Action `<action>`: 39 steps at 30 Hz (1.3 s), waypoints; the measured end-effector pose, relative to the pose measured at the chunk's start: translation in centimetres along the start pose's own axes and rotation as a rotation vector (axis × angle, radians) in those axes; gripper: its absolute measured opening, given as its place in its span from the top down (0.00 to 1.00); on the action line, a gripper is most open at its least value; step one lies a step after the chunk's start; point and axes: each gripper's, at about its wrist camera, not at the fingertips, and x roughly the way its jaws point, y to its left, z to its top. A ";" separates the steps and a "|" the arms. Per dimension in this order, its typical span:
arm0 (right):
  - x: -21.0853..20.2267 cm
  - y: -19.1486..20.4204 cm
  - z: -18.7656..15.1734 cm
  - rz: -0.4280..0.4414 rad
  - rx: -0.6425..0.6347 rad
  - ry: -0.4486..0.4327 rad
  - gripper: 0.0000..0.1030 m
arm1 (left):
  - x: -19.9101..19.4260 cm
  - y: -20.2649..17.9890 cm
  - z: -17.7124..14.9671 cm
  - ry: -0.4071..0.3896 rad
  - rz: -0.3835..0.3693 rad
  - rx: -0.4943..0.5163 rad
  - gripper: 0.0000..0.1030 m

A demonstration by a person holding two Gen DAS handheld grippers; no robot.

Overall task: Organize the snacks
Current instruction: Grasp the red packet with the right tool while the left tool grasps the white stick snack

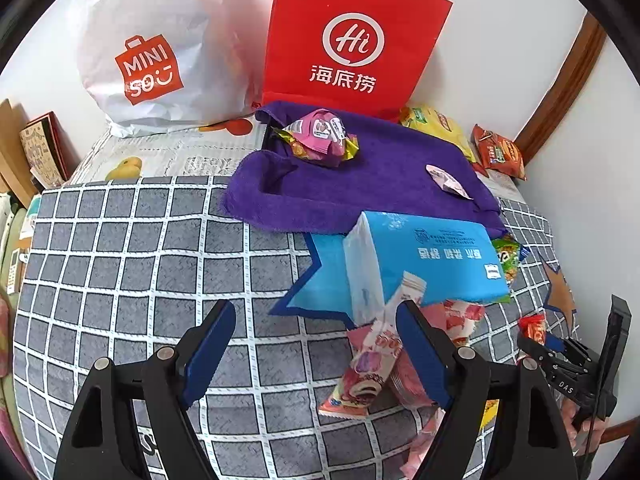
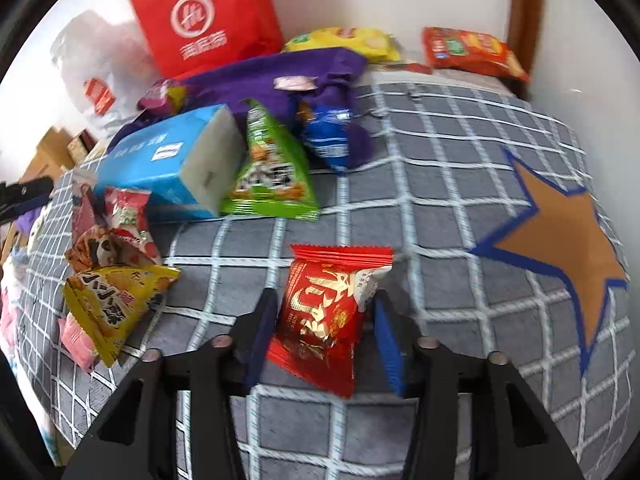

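A red snack pack [image 2: 328, 316] lies on the grey checked cloth [image 2: 440, 160] between the fingers of my right gripper [image 2: 324, 312]. The jaws stand on both sides of it with a thin gap on the right side, so they are open. In the left wrist view that gripper [image 1: 540, 344] and the pack [image 1: 534, 328] sit at the lower right. My left gripper [image 1: 314, 312] hangs open and empty over the cloth. Pink snack packs [image 1: 372, 364] lie just beside its right finger. More snacks lie in a heap [image 2: 116, 300] at the left of the right wrist view.
A blue tissue pack [image 1: 432, 256] and a purple towel [image 1: 380, 184] carrying a pink sweet bag [image 1: 320, 136] lie behind. A green snack [image 2: 272, 176] and a blue one [image 2: 330, 136] lean nearby. Red [image 1: 352, 40] and white [image 1: 152, 52] bags stand against the wall, with crisp bags [image 2: 468, 52] beside them.
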 end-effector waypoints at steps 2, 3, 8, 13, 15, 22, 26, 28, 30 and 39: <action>-0.8 -0.6 -0.4 -0.001 0.036 -0.007 0.45 | -0.1 0.0 -0.3 0.000 0.000 0.003 0.21; -1.0 -0.7 -0.5 0.004 0.044 -0.010 0.45 | -0.1 0.0 -0.4 0.000 0.000 0.004 0.21; -0.5 0.8 -0.6 -0.054 0.010 -0.031 0.38 | 0.0 0.0 -0.7 0.006 -0.014 -0.001 0.21; 1.6 1.5 0.0 -0.163 0.008 -0.035 0.50 | -0.1 -0.3 -1.3 -0.002 -0.035 0.034 0.21; 1.7 1.5 0.0 -0.170 0.003 -0.049 0.51 | -0.1 -0.6 -1.7 -0.009 -0.053 0.054 0.21; 1.7 1.2 -0.7 -0.160 -0.004 -0.116 0.51 | 2.1 -1.8 -3.3 0.026 -0.075 0.140 0.23; 1.8 1.2 -0.7 -0.163 0.002 -0.117 0.50 | 3.5 -2.1 -3.7 0.045 -0.123 0.134 0.28; 1.8 1.2 -0.7 -0.162 0.003 -0.117 0.50 | 4.0 -2.2 -3.9 0.055 -0.149 0.129 0.34; 1.8 1.3 -0.7 -0.160 0.006 -0.118 0.50 | 4.1 -2.2 -4.0 0.055 -0.201 0.118 0.46; 1.8 1.3 -0.7 -0.162 0.005 -0.118 0.50 | 2.9 -1.6 -4.4 0.046 -0.264 0.101 0.78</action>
